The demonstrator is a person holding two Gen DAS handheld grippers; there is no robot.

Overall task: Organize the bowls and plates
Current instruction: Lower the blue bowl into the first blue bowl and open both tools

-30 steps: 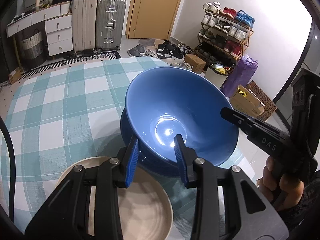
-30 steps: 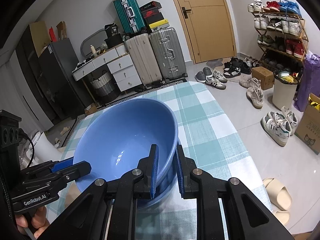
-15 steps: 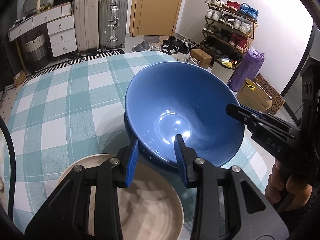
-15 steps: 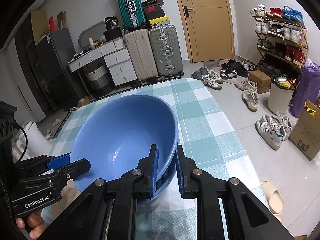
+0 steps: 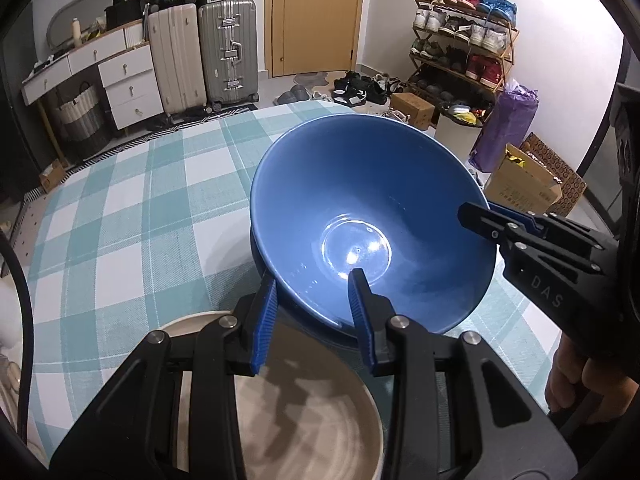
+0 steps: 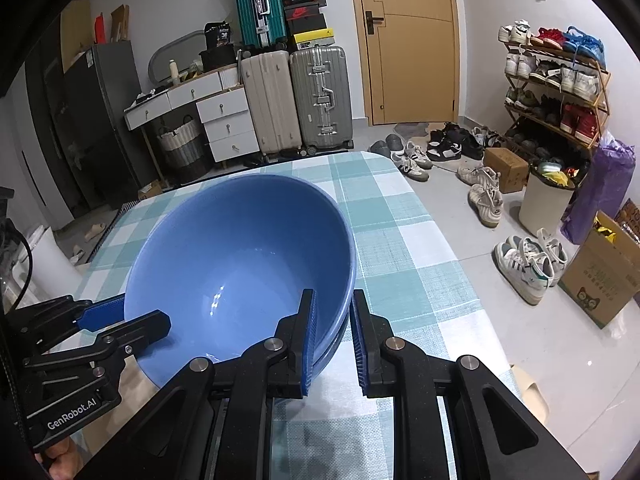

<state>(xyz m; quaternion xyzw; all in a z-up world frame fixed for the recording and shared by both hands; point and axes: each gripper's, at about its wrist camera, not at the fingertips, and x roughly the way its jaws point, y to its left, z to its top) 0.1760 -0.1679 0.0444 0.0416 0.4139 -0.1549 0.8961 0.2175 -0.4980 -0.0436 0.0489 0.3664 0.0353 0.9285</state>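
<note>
A stack of blue bowls (image 5: 360,208) is held above the checked tablecloth, tilted toward me. My left gripper (image 5: 312,312) is shut on the near rim of the stack, one finger inside and one outside. My right gripper (image 6: 332,328) is shut on the opposite rim of the same blue bowls (image 6: 240,256). It also shows in the left wrist view (image 5: 496,216) at the bowl's right rim. A beige plate (image 5: 304,412) lies on the table under my left gripper.
The table (image 5: 120,208) has a teal and white checked cloth; its right edge (image 6: 448,248) drops to the floor. Suitcases (image 5: 208,52), a drawer unit, a shoe rack (image 5: 464,48) and boxes stand beyond it.
Both grippers have lifted the blue bowls a little and brought them nearer over the beige plate. The grips have not changed.
</note>
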